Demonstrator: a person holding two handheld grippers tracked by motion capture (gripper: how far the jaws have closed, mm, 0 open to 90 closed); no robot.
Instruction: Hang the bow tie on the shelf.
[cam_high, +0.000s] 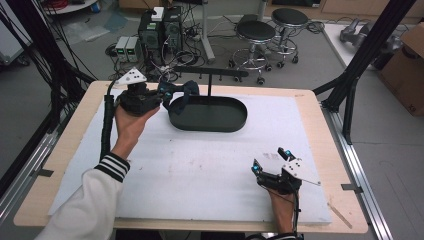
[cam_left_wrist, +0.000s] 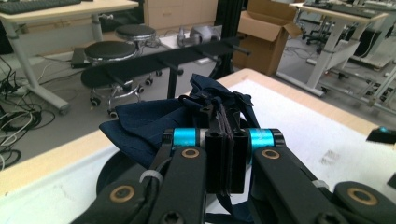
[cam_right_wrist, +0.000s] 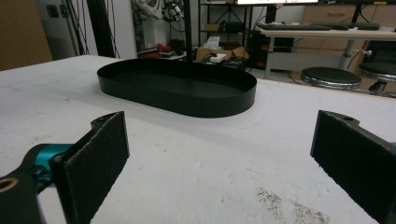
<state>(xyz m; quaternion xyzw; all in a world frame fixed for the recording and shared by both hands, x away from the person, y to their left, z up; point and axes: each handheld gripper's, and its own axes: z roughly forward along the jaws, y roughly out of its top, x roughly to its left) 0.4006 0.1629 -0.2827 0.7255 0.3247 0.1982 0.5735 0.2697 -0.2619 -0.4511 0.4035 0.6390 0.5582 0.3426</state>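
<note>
The left gripper (cam_high: 161, 96) is clamped on a dark blue cloth (cam_high: 182, 91) that hangs over the black oval tray's (cam_high: 235, 122) rim at about ten o'clock, its bulk trailing toward three o'clock. In the left gripper view the cloth (cam_left_wrist: 140, 128) bunches ahead of the shut jaws (a fold pinched between them). The left hand (cam_high: 131, 122) reaches up and inward. The right gripper (cam_high: 271, 160) rests at five o'clock on the white mat (cam_high: 200, 165), jaws spread wide, aimed at the tray (cam_right_wrist: 177, 100).
</note>
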